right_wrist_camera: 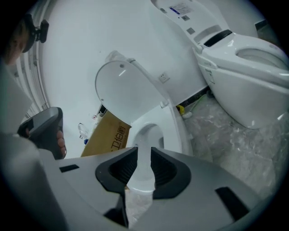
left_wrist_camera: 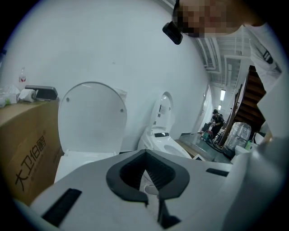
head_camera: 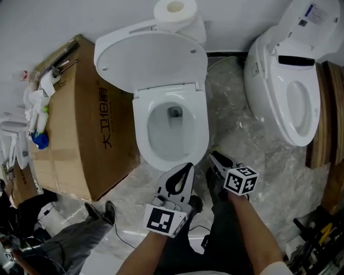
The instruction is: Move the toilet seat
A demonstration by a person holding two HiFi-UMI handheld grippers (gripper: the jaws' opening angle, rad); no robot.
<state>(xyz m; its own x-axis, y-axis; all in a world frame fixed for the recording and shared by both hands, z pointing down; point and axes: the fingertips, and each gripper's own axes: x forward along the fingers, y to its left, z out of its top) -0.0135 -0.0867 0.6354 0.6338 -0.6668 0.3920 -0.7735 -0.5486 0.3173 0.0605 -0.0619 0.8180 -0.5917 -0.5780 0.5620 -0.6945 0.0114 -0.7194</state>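
Observation:
A white toilet point(head_camera: 171, 126) stands in the middle of the head view with its lid point(head_camera: 150, 56) raised against the wall, and the seat ring point(head_camera: 200, 126) lies flat on the bowl. My left gripper point(head_camera: 188, 167) hovers just in front of the bowl's front rim, its tips together and nothing between them. The left gripper view shows those same jaws point(left_wrist_camera: 145, 152) meeting in a point, with the lid point(left_wrist_camera: 92, 119) beyond. My right gripper point(head_camera: 216, 163) is beside it, to the right of the bowl's front. Its jaws point(right_wrist_camera: 143, 155) stand apart with only the seat's front edge point(right_wrist_camera: 145, 178) seen through the gap, untouched.
A large cardboard box point(head_camera: 80, 126) with clutter on top stands tight against the toilet's left side. A toilet paper roll point(head_camera: 174, 11) sits on the tank. A second toilet point(head_camera: 287, 88) and a wooden pallet point(head_camera: 329, 113) are at the right. A person's leg and shoe point(head_camera: 102, 214) are at the lower left.

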